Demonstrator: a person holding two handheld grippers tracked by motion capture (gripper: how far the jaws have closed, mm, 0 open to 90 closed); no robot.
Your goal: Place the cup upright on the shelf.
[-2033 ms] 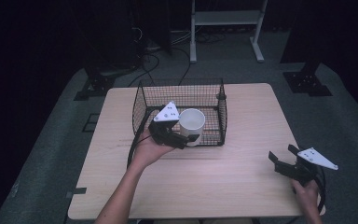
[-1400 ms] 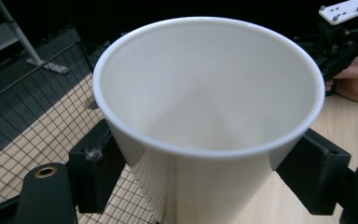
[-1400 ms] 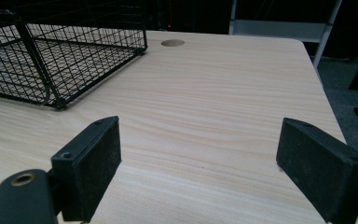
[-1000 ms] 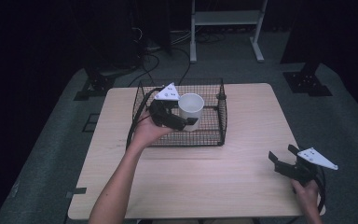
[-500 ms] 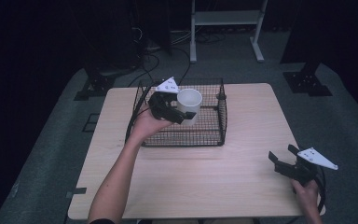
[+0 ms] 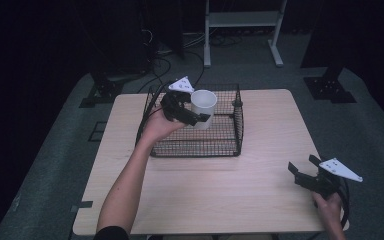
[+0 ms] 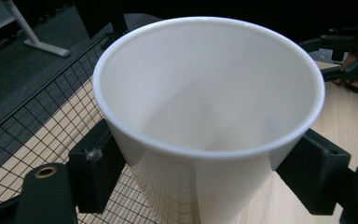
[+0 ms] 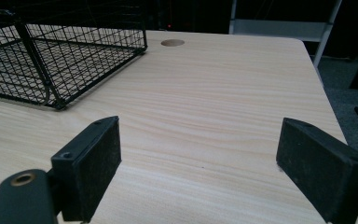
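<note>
While the left gripper (image 6: 200, 119) holds the white cup (image 6: 203, 107) upright with its jaws pressed on both sides, the cup hangs over the black wire basket (image 6: 225, 145) in the upper middle of the high view. At the lower right, the right gripper (image 6: 304, 170) rests above the bench (image 6: 220, 190) — jaws wide, nothing between them.

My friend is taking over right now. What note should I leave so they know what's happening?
Left gripper: shut on the white cup, held upright over the wire basket.
Right gripper: open, holding nothing, near the table's right front corner.
Done: the cup is gripped and over the basket.
Left: probably lower the cup onto the basket floor, then open the jaws.
</note>
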